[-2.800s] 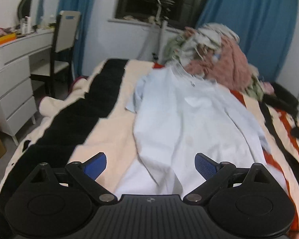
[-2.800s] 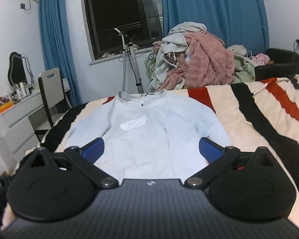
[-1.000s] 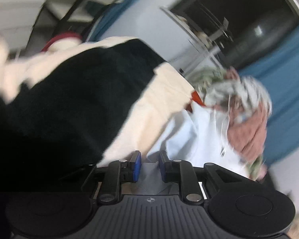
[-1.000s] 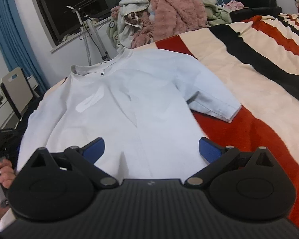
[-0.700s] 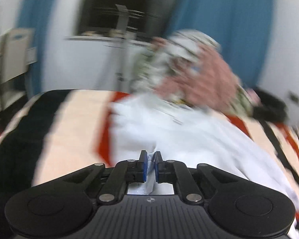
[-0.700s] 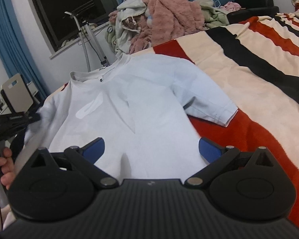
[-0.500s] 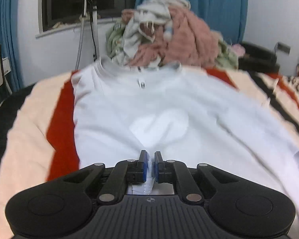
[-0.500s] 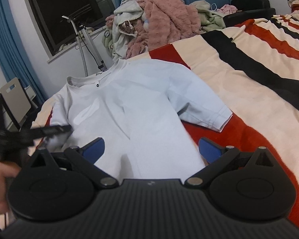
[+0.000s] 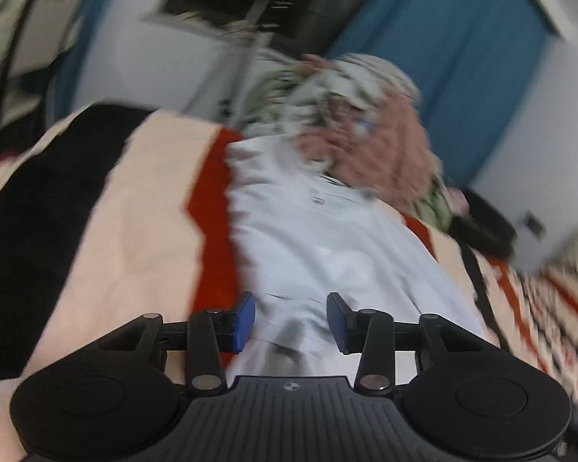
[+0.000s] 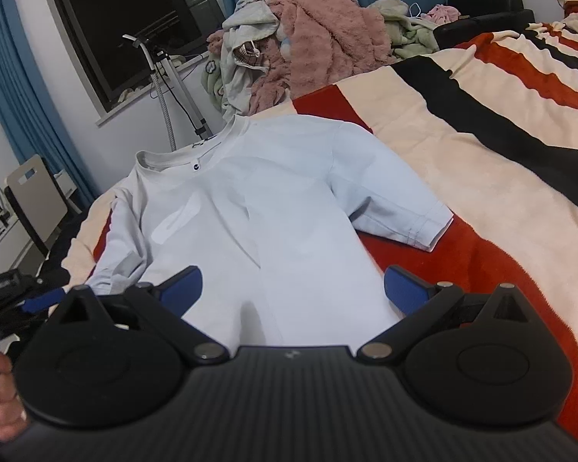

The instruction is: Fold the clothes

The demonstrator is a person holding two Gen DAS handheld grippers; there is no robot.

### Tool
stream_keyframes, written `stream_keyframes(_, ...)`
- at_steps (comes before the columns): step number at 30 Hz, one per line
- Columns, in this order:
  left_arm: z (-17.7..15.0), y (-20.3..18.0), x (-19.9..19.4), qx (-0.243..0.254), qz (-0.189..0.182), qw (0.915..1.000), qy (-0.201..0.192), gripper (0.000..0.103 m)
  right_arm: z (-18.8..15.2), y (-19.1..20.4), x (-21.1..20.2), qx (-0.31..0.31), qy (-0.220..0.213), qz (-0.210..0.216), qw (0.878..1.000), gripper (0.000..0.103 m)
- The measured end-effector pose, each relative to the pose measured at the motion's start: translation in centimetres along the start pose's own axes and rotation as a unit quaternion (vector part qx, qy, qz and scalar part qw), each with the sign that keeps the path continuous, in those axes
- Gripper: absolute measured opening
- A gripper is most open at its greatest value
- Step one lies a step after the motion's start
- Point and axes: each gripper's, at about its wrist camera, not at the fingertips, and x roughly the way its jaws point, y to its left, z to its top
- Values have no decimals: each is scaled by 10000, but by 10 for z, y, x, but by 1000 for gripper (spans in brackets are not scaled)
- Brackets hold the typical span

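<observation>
- pale blue shirt [image 10: 273, 208] lies flat, front up, on the striped blanket [image 10: 493, 177] of the bed; collar toward the clothes pile [image 10: 308, 42]
- left sleeve [image 10: 123, 242] folded in over the body; right sleeve [image 10: 400, 211] spread out
- left hand-held gripper [image 9: 291, 321] part open, nothing between the pads, over the shirt's left edge; view motion-blurred
- right hand-held gripper [image 10: 293, 290] wide open, empty, above the lower shirt; hem hidden behind its body

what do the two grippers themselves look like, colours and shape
Both match: the left gripper and right gripper have matte black ribbed bodies with a small round emblem, two round black discs, silver pivot pins on black linkage arms, and blue pads on the fingers. No cables show.
</observation>
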Motion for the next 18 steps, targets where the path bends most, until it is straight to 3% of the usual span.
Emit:
stream_keyframes(1, 4, 11, 6, -321, -54, 9995, 51, 41, 0, 0, 0, -7, -2, -10, 10000, 102)
stream_keyframes(3, 8, 29, 22, -912, -204, 9955, 165, 32, 0, 0, 1, -10, 4, -27, 10000, 102)
stream_keyframes(6, 7, 40, 41, -1320, -238, 9908, 198, 26, -1, -1, 4, 21, 58, -32, 10000, 102)
stream_keyframes(8, 7, 38, 48, -1332, -143, 9909, 105, 13, -2, -2, 5, 29, 83, -34, 10000, 102)
stream_keyframes(10, 10, 35, 49, -1257, -6, 9920, -77, 6, -2, -2, 7, 10, 90, -50, 9999, 102)
stream_keyframes(14, 22, 32, 34, -1038, 149, 9937, -399, 4, -3, -1, 7, -10, 90, -56, 9999, 102)
stream_keyframes(18, 48, 37, 13, -537, 582, 9955, -527, 3, -5, 2, 6, -170, 52, -84, 9998, 102)
